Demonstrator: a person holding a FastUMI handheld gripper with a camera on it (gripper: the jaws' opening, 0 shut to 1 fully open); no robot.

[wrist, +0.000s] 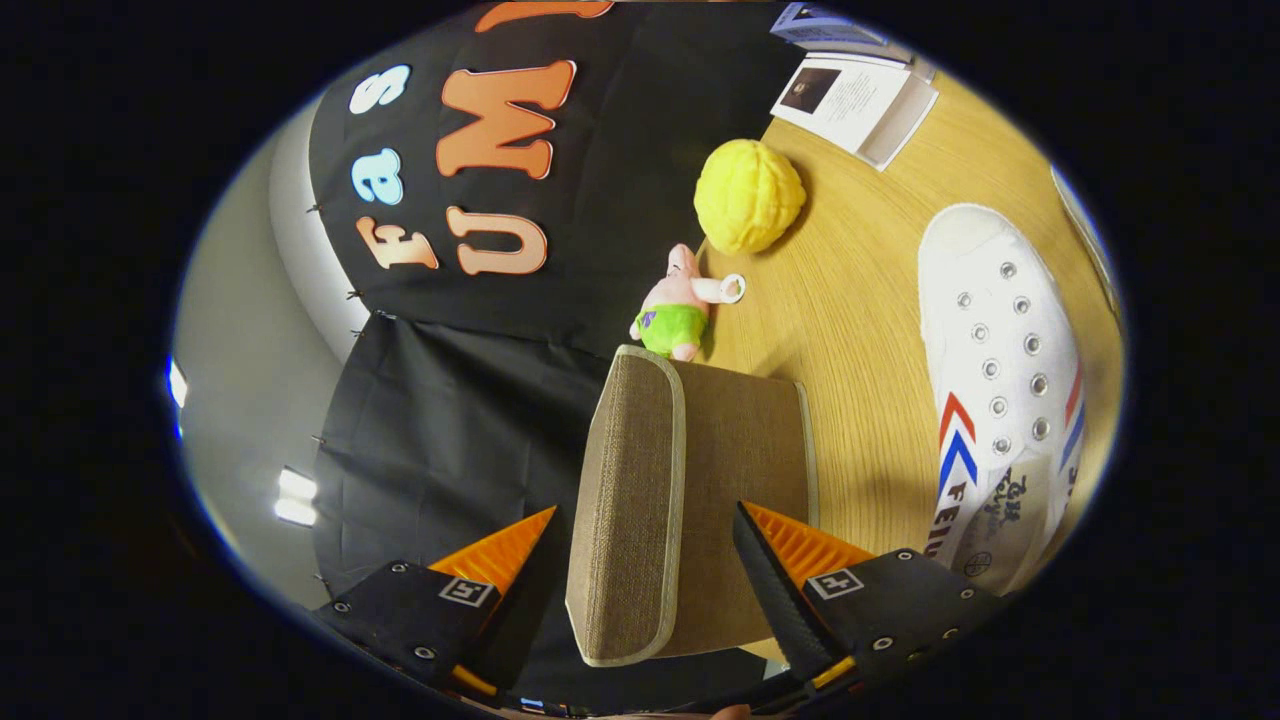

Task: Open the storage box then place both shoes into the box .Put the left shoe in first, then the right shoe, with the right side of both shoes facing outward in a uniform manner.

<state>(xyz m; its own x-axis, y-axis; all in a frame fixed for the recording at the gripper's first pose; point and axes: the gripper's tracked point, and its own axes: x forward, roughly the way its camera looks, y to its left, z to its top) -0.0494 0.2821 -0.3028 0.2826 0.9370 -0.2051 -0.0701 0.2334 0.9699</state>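
While the hand-held gripper [640, 560] stood open around the box [690, 500] lid, a shoe [1000, 390] lay near the surface [850, 300] edge. The lid looked soft and light; pinching its rim seemed best.

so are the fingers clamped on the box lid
No, the gripper is open, its fingers either side of the brown fabric lid with gaps showing.

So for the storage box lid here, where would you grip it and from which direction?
Grip the piped edge of the brown fabric lid where it lies between the open gripper fingers, one finger on each face. The flap is thin and flat with a stiff rim, so pinching across its thickness looks most secure. Come from the side away from the white shoe, as the fingers already straddle it.
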